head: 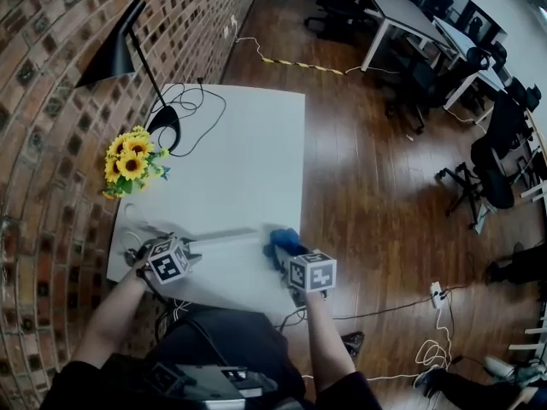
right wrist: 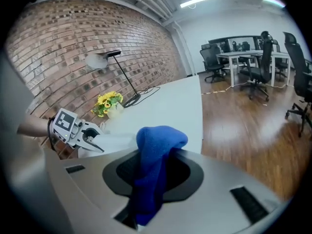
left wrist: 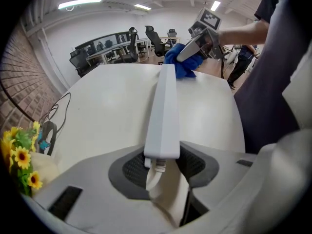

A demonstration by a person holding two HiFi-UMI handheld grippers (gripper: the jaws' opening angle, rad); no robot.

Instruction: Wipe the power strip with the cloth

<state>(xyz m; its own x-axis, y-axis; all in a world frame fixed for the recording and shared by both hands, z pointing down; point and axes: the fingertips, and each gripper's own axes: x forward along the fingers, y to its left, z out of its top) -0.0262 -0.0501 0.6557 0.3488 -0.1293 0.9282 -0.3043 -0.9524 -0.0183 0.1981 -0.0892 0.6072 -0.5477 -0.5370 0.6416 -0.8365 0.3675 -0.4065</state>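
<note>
Head view looks mid-wipe: left hand-held gripper [head: 193,248] clamps the cord end of the power strip [head: 226,237] lying on the desk [head: 248,161], right hand-held gripper [head: 282,256] pinches the cloth [head: 282,237] at its far end, so more passes are probably left.

We can read no words, brand names or numbers anywhere. The only printed signs are black-and-white square markers. They stand on the left marker cube [head: 168,261], which rides on the left hand-held gripper [head: 198,246], and on the right marker cube [head: 312,272] of the right hand-held gripper [head: 282,250], at the near edge of the tabletop [head: 248,161]. We see blocky patterns on them, not letters.
</note>
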